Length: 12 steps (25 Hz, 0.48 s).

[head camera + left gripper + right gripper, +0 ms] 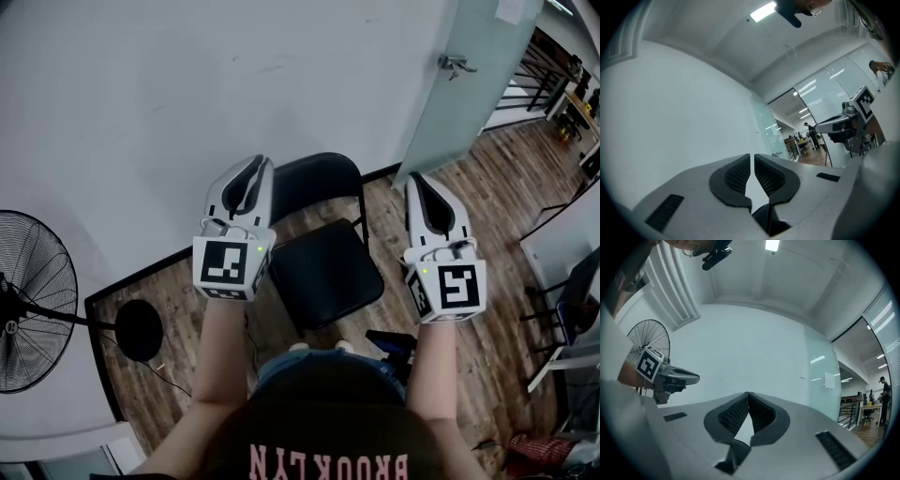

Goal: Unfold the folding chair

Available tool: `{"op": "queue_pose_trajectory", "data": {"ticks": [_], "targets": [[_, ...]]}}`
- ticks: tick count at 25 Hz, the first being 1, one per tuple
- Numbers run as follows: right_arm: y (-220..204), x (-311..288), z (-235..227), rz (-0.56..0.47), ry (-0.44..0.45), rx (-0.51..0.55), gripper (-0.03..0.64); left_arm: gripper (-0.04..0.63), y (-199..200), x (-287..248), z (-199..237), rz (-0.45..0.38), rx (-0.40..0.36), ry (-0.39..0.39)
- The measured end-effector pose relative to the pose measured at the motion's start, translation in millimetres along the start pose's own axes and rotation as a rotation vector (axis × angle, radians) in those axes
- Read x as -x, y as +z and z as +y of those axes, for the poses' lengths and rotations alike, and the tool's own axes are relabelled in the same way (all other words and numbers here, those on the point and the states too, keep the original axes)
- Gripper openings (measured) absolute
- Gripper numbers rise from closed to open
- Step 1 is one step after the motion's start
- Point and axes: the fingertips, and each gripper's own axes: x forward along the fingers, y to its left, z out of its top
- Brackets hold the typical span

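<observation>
A black folding chair (pixel 323 272) stands on the wood floor in front of me in the head view, seat flat and backrest (pixel 314 178) toward the white wall. My left gripper (pixel 255 161) is raised above the chair's left side and my right gripper (pixel 415 178) above its right side; neither touches the chair. In the left gripper view the left gripper (pixel 752 156) is shut with nothing between its pads, facing the wall. The right gripper (pixel 748 393) is likewise shut and empty. Each gripper view also shows the other gripper off to one side.
A standing fan (pixel 33 300) with a round base (pixel 139 330) is at the left. A frosted glass door (pixel 478 75) stands at the back right. A black chair on a white frame (pixel 572 309) is at the right edge. The white wall (pixel 187 94) is close behind the chair.
</observation>
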Motion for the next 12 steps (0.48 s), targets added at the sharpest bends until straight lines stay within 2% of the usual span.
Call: {"op": "queue_pose_trajectory", "data": {"ticks": [12], "targets": [[-5.2,-0.6,-8.5,0.037,-0.037,-0.003,0.002,0.0,3.4,-3.5,2.8,-0.027,-0.003,0.02]]}}
